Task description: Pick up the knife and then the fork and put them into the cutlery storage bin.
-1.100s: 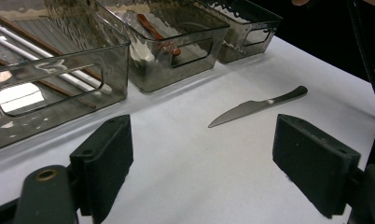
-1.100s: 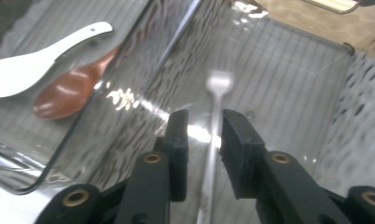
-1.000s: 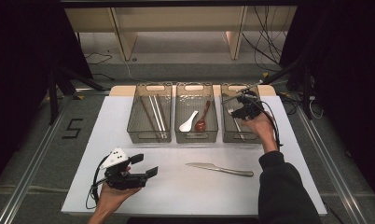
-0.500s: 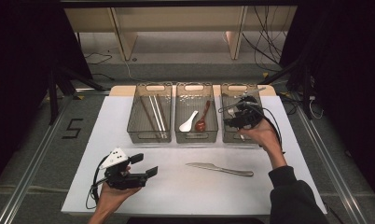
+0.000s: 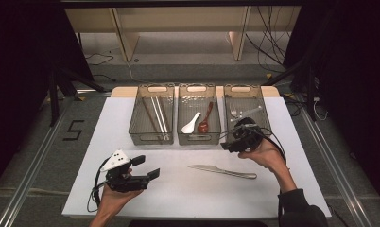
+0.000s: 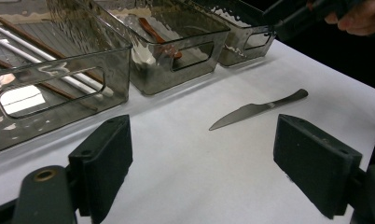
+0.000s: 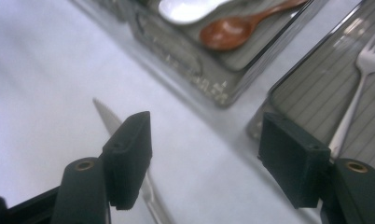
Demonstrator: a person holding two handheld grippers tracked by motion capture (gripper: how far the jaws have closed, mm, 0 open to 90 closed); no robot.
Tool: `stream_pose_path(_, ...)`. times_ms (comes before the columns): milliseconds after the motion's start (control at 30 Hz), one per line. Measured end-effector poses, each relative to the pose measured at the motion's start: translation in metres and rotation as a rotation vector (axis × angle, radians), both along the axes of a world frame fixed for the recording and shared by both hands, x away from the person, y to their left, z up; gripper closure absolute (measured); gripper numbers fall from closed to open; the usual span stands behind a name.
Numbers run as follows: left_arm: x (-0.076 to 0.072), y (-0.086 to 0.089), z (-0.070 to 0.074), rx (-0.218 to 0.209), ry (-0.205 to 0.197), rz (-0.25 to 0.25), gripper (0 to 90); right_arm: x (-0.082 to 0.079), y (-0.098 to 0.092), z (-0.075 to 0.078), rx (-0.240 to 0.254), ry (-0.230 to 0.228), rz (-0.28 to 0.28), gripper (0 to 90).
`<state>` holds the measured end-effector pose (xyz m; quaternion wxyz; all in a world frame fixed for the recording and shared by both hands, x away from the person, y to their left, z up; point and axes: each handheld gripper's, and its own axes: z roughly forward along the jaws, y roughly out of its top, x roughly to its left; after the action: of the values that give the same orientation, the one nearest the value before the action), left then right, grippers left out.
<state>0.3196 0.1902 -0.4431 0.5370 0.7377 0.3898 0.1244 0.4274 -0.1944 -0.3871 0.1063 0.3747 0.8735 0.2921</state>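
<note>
Your right gripper (image 5: 231, 141) came back from the fork bin (image 5: 261, 120), jaws wide, empty | butter knife (image 5: 222, 171) just below: likely next | left gripper (image 5: 145, 168) wide too.

Shiny metal knife (image 5: 223, 171) (matt white table (image 5: 188, 194)).

Dark room, grey floor (image 5: 188, 61) with cables (image 5: 268, 45), pale wooden shelf legs (image 5: 124, 40), floor mark "5" (image 5: 73, 130).
</note>
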Motion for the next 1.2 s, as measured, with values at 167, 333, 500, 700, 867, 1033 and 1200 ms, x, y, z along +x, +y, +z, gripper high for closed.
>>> stream_pose_path(167, 0.000, 0.000, -0.001, -0.007, -0.004, -0.001, 18.0, -0.008, 0.005, -0.010, -0.041, 0.028, 0.035, 35.0)
stream_pose_path(333, 0.000, 0.001, -0.001, -0.008, -0.007, -0.002, 17.9, -0.013, 0.009, -0.026, -0.088, 0.075, 0.067, 34.9)
stream_pose_path(500, 0.000, 0.001, -0.001, -0.006, -0.011, -0.002, 17.5, -0.016, 0.012, -0.036, -0.111, 0.108, 0.089, 35.0)
stream_pose_path(700, 0.000, 0.000, -0.001, -0.006, -0.016, -0.005, 16.9, -0.018, 0.017, -0.047, -0.167, 0.139, 0.113, 35.3)
stream_pose_path(867, 0.000, 0.001, -0.001, -0.006, -0.015, -0.004, 16.9, -0.018, 0.018, -0.054, -0.197, 0.158, 0.124, 36.8)
stream_pose_path(1033, 0.000, 0.001, -0.001, -0.006, -0.016, -0.005, 16.9, -0.018, 0.020, -0.060, -0.226, 0.181, 0.130, 39.0)
stream_pose_path(1200, -0.001, 0.001, 0.000, -0.005, -0.017, -0.004, 16.9, -0.020, 0.023, -0.066, -0.255, 0.208, 0.152, 45.1)
